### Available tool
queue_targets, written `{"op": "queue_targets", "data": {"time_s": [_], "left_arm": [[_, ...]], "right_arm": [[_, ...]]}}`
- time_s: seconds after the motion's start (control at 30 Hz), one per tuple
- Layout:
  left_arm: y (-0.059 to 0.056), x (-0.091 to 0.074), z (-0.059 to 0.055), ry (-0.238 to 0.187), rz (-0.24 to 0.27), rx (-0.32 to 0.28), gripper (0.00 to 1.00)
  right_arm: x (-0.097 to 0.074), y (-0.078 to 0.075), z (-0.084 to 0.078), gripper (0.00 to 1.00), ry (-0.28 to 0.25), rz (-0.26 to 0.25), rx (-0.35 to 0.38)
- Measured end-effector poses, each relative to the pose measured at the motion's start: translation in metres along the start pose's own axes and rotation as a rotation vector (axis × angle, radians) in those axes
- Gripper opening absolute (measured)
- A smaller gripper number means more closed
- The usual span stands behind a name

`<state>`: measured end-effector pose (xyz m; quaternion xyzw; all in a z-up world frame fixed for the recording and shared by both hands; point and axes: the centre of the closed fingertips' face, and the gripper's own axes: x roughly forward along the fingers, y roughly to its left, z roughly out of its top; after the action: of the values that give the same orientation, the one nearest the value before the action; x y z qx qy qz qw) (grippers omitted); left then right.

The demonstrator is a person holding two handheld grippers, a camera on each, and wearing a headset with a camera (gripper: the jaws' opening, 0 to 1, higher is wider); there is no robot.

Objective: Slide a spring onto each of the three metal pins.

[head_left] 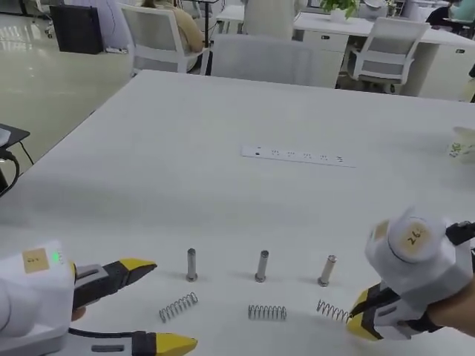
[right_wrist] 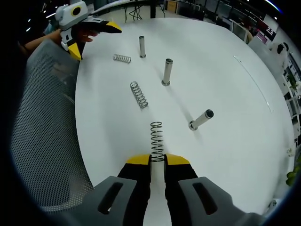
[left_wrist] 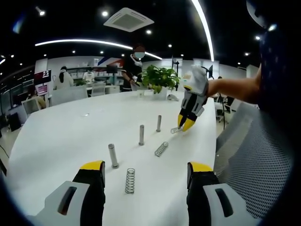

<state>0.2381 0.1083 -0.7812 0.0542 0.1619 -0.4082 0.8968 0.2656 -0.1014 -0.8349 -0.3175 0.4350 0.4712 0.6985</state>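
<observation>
Big white counter (head_left: 297,193) carries the lot; my left tool (left_wrist: 146,165) has its jaws wide apart and holds nothing, parked by the left end of the row; my right tool (right_wrist: 158,160) is pinched onto one end of the right spring (right_wrist: 156,136), which lies on the counter just in front of the right pin (head_left: 327,270); three pins (head_left: 262,265) counted, all standing, all bare; three springs (head_left: 267,312) counted, one lying in front of each pin, none on yet; I reckon these springs are featherlight, squashy and quick to ping away, so grip gently near one end, leaving the bore open for the pin.
</observation>
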Motion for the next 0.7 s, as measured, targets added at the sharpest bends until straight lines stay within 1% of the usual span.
{"op": "queue_targets", "data": {"time_s": [0.03,0.2,0.47,0.53,0.7], "left_arm": [[-0.001,0.000,0.000,0.001,-0.003,0.004,0.67],[-0.002,0.000,0.002,0.006,-0.011,0.017,0.66],[-0.004,0.002,0.008,0.009,-0.026,0.037,0.64],[-0.005,0.003,0.010,0.008,-0.033,0.044,0.64],[-0.007,0.005,0.016,0.015,-0.054,0.065,0.62]], "right_arm": [[-0.001,0.001,0.003,0.08,-0.008,0.002,-0.001],[-0.005,0.007,0.013,0.08,-0.013,0.012,-0.023],[-0.008,0.014,0.036,0.08,-0.032,0.030,-0.075],[-0.008,0.016,0.043,0.08,-0.036,0.034,-0.089],[-0.009,0.020,0.053,0.08,-0.037,0.041,-0.116]]}}
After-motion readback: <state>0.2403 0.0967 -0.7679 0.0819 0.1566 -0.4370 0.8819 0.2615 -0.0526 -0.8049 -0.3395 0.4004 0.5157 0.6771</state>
